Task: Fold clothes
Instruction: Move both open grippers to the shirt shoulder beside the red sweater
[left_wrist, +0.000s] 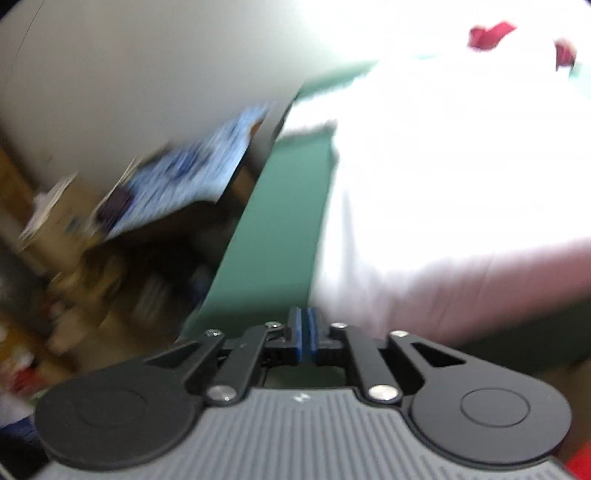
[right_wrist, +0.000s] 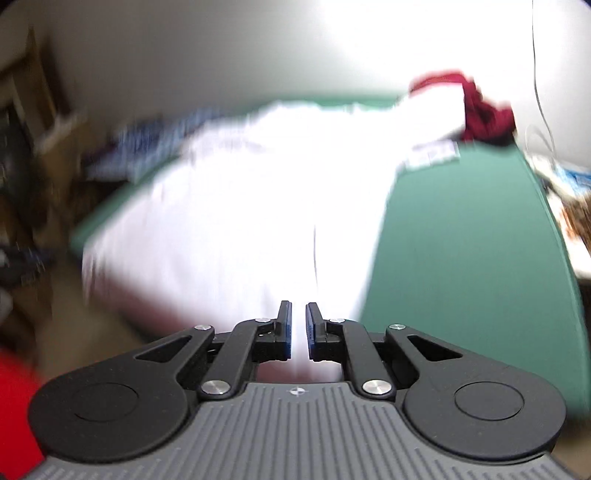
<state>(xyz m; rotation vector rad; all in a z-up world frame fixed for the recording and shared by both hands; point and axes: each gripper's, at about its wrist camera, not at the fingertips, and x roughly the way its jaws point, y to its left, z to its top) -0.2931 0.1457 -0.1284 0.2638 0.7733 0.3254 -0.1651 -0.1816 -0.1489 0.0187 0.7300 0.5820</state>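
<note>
Two grippers, both blurred. My left gripper (left_wrist: 303, 325) points down at the green table (left_wrist: 280, 221), at the near left edge of the white garment (left_wrist: 443, 166). Its blue pads (left_wrist: 312, 332) look almost together, just a thin slit between them, nothing in it that I can make out. The garment lies just right of the tips; touching or not, can't tell.

My right gripper (right_wrist: 298, 325) sits over the near hem of the same white garment (right_wrist: 240, 221). Jaws slightly apart, a clear narrow gap, white cloth visible through it but behind, not pinched by the pads (right_wrist: 286, 332).

The garment is spread flat across the table (right_wrist: 461, 258), covering most of the left and middle; bare green on the right. A dark red cloth (right_wrist: 484, 114) is bunched at the far right corner, touching the white one's far end. A blue patterned item (left_wrist: 192, 173) lies off the table's left side, too smeared to identify.
</note>
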